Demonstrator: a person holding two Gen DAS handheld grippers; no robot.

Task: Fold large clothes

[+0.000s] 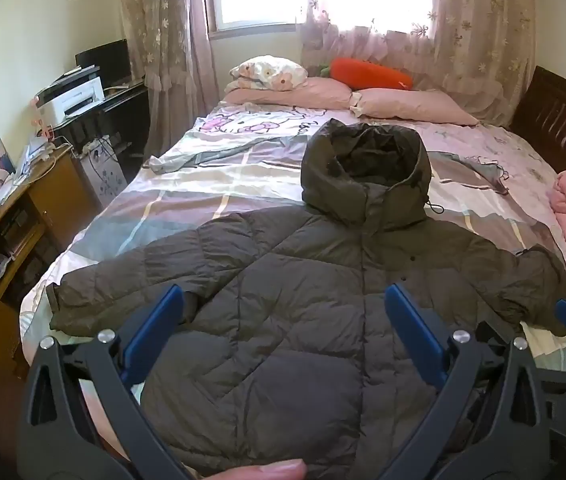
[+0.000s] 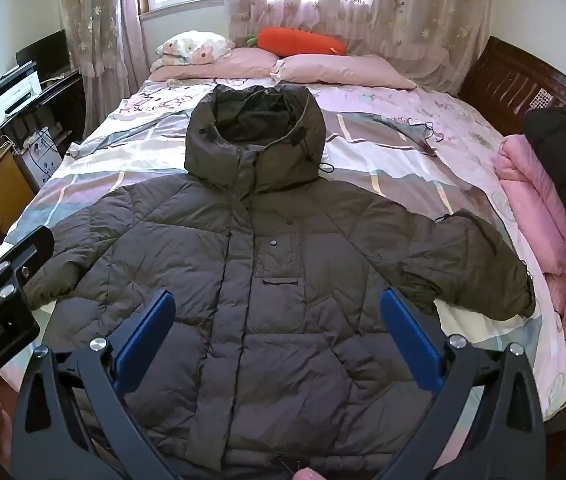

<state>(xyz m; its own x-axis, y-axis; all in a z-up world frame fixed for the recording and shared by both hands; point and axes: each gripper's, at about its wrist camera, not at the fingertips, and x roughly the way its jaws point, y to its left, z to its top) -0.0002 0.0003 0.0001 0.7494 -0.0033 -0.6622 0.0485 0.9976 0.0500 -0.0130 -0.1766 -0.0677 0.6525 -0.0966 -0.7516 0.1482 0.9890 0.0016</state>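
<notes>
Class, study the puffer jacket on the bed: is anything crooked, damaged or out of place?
Nothing stands out. The dark hooded puffer jacket lies flat, front up, on the bed, sleeves spread and hood toward the pillows. Both the left gripper and right gripper hover open.

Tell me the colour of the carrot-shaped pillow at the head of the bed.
Orange, with a green top; the carrot pillow shows best in the right wrist view.

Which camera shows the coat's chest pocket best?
The right wrist view: the pocket sits near the middle of the coat, its flap in plain sight. In the left wrist view the coat lies more side-on, and I cannot make the pocket out.
</notes>
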